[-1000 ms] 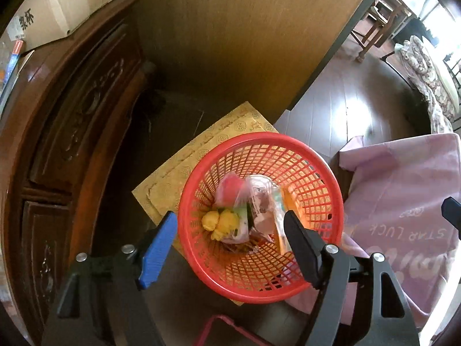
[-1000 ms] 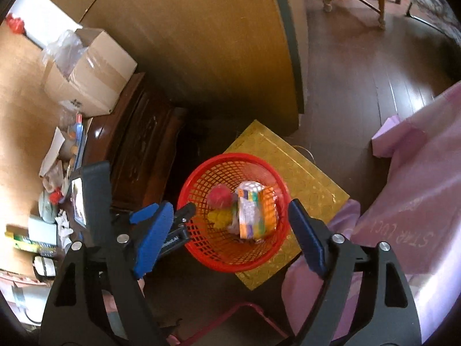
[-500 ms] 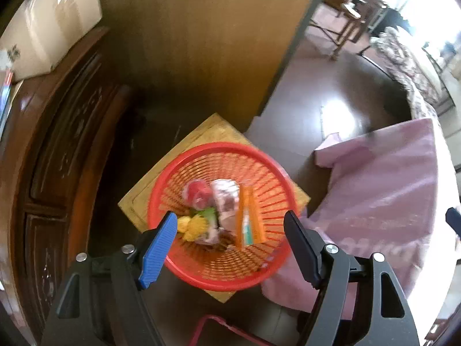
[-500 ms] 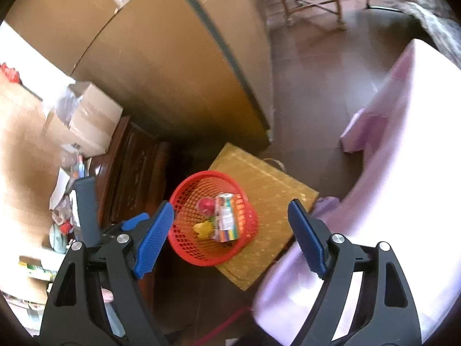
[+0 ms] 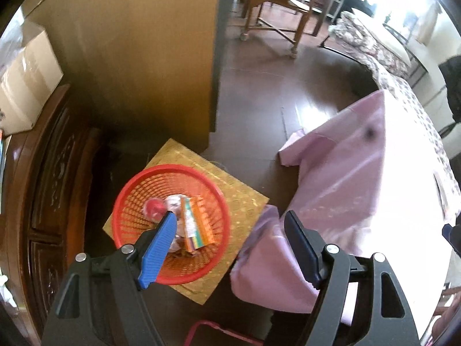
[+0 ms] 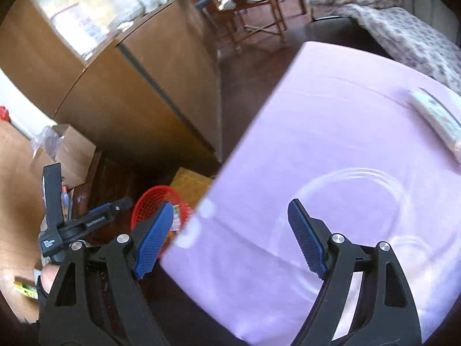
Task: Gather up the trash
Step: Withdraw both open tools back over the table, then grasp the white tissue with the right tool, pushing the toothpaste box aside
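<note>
**Both grippers wide apart and empty above basket and table**

Left wrist view: the left gripper (image 5: pixel 230 227) has its fingers spread wide with nothing between them. Its blue-padded finger (image 5: pixel 158 248) overlaps the near side of the red basket (image 5: pixel 126 193), which stands on a gold mat (image 5: pixel 245 199) on the dark floor. The black-padded finger (image 5: pixel 302 248) lies over the hanging edge of the pink tablecloth (image 5: pixel 345 178). Inside the basket, just beyond the blue pad, lie the collected trash items: a red ball-like piece (image 5: pixel 154 206), a crumpled clear wrapper (image 5: pixel 174 201) and an orange striped carton (image 5: pixel 197 222), the carton leaning toward the side of the black-padded finger. Beyond the blue-padded finger stands a dark carved wooden cabinet (image 5: pixel 54 190) with a cardboard box (image 5: pixel 26 86) on top. Far ahead of the fingertips is a wooden chair (image 5: pixel 276 8).

Right wrist view: the right gripper (image 6: pixel 230 225) is likewise fully spread and holds nothing. One blue finger (image 6: pixel 154 239) partly covers the basket (image 6: pixel 149 204), seen at the table's edge; the other (image 6: pixel 306 238) sits over the tablecloth (image 6: pixel 331 150). A transparent ring-shaped object (image 6: pixel 397 190), too faint to identify, rests on the cloth beyond that finger. A pale flat packet (image 6: pixel 435 115) lies farther off on the same side. The left gripper (image 6: pixel 83 222) appears outside the first finger, its fingertips not distinguishable here.
</note>
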`<move>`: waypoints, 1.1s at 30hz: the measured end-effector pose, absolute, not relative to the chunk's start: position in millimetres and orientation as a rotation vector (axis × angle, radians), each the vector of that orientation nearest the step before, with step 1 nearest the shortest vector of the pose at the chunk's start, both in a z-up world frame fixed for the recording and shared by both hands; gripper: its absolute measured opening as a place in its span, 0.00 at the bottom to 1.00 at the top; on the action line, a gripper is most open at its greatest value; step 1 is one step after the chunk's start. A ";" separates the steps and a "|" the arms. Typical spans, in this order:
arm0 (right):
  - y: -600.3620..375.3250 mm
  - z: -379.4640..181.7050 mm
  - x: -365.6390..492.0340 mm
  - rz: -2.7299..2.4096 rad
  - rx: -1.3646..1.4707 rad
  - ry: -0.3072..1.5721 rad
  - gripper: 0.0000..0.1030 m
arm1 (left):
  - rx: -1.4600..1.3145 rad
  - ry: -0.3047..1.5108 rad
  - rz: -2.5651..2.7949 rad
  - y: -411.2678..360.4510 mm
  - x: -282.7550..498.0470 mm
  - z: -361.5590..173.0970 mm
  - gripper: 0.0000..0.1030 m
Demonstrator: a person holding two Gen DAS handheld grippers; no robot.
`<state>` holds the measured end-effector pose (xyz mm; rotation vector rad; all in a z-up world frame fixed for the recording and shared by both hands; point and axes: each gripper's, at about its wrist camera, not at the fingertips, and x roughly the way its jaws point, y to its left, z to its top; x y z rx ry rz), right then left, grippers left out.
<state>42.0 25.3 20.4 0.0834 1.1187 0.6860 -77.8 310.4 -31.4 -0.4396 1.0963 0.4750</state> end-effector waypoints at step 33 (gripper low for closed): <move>-178.5 11.8 112.8 0.357 0.379 0.995 0.77 | -0.295 1.107 0.136 60.1 96.1 -12.3 0.78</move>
